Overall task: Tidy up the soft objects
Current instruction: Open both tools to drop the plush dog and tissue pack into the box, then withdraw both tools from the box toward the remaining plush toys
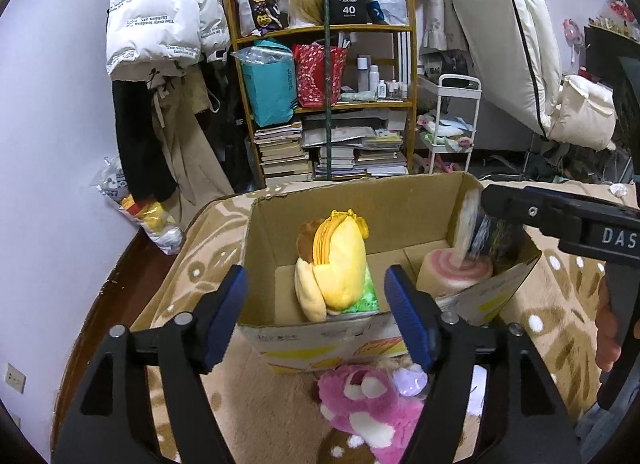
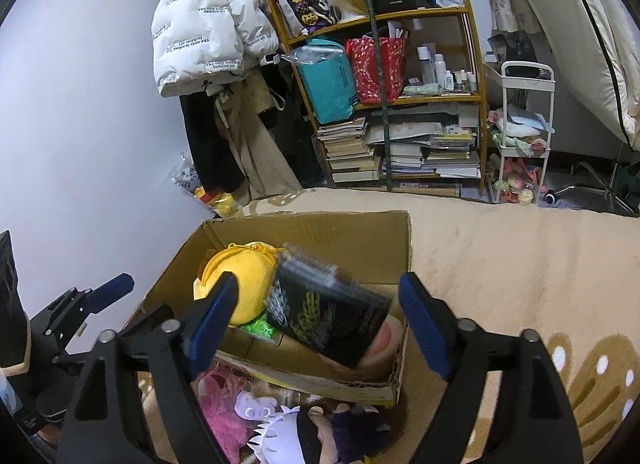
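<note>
Both grippers hover over the near rim of the cardboard box (image 1: 360,200), which sits on a beige patterned rug (image 2: 500,248). The left gripper (image 1: 316,314) stands moderately wide with nothing between its blue pads; the yellow plush (image 1: 340,260) already lies inside the box, at about twelve o'clock from its fingertips. The right gripper (image 2: 316,316) stands wide, and a dark, blurred cushion-like item (image 2: 328,316) sits between its pads without either pad visibly pressing on it, so it looks released and dropping into the box, above the pink-and-cream roll plush (image 1: 456,272) in the right corner. Whether the dark item is still touched at all cannot be told through the blur. Outside the box, at about six o'clock from it, the pink bear plush (image 1: 368,404) and a white-haired doll (image 2: 280,440) wait on the rug. The likely trouble: the dark item may land tilted on the roll plush and lean on the near wall, which is low and torn at that corner, then tip out over it. It could also fill that corner so the remaining plush toys will not fit. A downward push from the right fingers might also buckle the flimsy flap.
</note>
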Demonstrator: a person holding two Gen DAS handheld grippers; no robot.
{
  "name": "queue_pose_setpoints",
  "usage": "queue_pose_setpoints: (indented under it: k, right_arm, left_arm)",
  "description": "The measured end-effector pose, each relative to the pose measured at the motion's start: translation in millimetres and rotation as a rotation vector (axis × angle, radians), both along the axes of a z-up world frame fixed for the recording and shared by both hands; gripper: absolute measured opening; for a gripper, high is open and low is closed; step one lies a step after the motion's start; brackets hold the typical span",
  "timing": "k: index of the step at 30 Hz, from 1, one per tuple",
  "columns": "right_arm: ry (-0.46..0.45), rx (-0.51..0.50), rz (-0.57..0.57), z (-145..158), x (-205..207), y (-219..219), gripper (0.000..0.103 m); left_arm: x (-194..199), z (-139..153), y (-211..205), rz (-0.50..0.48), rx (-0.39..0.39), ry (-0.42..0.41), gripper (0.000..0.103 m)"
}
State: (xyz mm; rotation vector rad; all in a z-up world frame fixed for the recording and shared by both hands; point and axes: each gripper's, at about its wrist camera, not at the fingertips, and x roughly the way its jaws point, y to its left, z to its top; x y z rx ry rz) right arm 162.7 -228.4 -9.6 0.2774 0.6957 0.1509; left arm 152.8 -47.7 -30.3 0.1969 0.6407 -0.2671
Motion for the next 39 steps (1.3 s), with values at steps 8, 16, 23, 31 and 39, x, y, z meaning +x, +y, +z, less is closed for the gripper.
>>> queue_pose_setpoints:
  k: [8, 16, 23, 31, 39]
  right_arm:
    - [-0.009, -0.028, -0.016, 5, -10, 1, 0.096]
    - [-0.041, -0.042, -0.042, 25, -37, 1, 0.1]
    - [-0.048, -0.046, -0.066, 38, -62, -3, 0.1]
    - [-0.03, -0.051, -0.081, 45, -82, -6, 0.1]
    - [0.02, -0.069, -0.085, 38, -102, -4, 0.1]
  left_arm:
    - [-10, 4, 15, 0.054, -0.012, 0.01, 0.083]
    - [-31, 18, 30, 0.077, -0.034, 0.009, 0.088]
    - [-52, 26, 36, 0.077, -0.02, 0.016, 0.091]
    - [-72, 26, 39, 0.078, -0.011, 0.036, 0.091]
    - [-81, 25, 43, 0.083, -0.018, 0.072, 0.091]
